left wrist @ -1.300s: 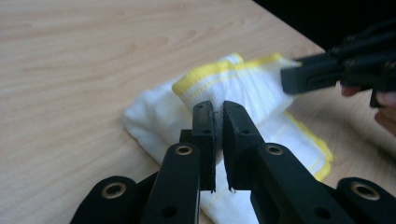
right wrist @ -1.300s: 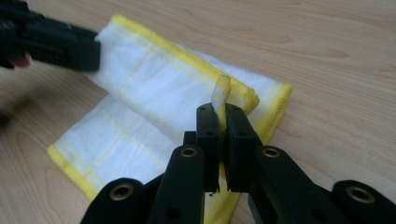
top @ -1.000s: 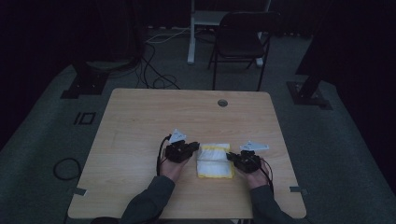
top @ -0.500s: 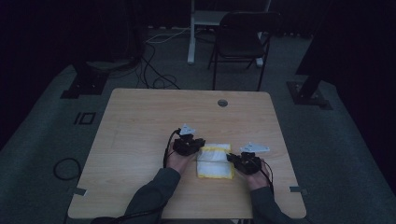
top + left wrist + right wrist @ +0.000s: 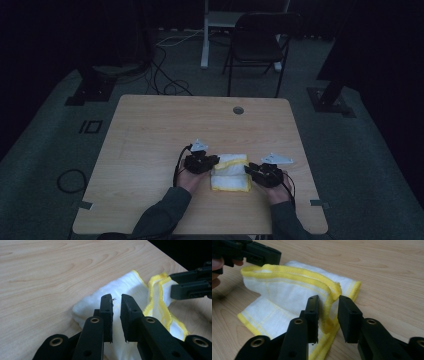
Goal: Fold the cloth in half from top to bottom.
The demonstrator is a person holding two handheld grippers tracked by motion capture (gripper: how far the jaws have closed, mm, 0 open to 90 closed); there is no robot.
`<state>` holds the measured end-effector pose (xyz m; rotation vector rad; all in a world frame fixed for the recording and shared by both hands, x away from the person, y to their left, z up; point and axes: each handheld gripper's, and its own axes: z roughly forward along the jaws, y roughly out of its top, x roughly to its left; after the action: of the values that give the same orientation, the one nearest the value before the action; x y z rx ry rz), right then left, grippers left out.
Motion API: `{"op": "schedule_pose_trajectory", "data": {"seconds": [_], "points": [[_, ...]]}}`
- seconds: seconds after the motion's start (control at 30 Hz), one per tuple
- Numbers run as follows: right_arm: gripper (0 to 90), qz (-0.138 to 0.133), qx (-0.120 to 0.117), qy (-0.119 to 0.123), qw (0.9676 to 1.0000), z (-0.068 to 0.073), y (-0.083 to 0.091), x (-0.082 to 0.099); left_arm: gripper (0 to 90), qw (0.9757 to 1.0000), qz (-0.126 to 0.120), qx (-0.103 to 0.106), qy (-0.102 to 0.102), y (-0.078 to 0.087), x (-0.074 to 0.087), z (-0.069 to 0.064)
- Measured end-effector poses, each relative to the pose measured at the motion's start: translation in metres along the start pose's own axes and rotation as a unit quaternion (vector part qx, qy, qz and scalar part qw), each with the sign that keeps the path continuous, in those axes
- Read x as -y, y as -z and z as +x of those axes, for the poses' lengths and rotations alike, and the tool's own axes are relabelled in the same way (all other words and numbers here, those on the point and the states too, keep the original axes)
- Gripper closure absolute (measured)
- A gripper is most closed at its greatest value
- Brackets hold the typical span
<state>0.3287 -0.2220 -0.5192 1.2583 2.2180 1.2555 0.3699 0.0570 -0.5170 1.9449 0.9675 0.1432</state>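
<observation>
Since the earlier frame, your right tool [image 5: 251, 171] has been opening its jaws, and the yellow-edged fold of the towel [image 5: 230, 172] is now sitting loosely between them, no longer pinched. Your left tool [image 5: 214, 161] is sitting much where it was, at the towel's left edge.

Going from left to right: your left tool [image 5: 116, 300] is hovering over the white corner of the towel [image 5: 130, 286], its jaws released with a narrow gap showing and nothing caught in it. The towel is lying folded on the counter [image 5: 150, 130], near the front edge, between your two hands. Your right tool [image 5: 328, 301] is resting over the towel's [image 5: 287, 292] right end, released, its jaws standing apart around the raised yellow hem.
</observation>
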Motion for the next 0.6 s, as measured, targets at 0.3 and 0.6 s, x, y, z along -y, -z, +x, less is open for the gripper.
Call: {"op": "schedule_pose_trajectory", "data": {"seconds": [0.3,0.6], "points": [[65.5,-0.014,0.01,-0.012,0.9998,-0.006,0.007,-0.001,80.5,1.0,0.005,0.002,-0.005,0.003,0.012,-0.005],[64.5,-0.029,0.012,-0.019,0.9993,-0.008,0.013,-0.003,80.1,0.9999,0.006,0.002,-0.009,0.006,0.021,-0.009]]}}
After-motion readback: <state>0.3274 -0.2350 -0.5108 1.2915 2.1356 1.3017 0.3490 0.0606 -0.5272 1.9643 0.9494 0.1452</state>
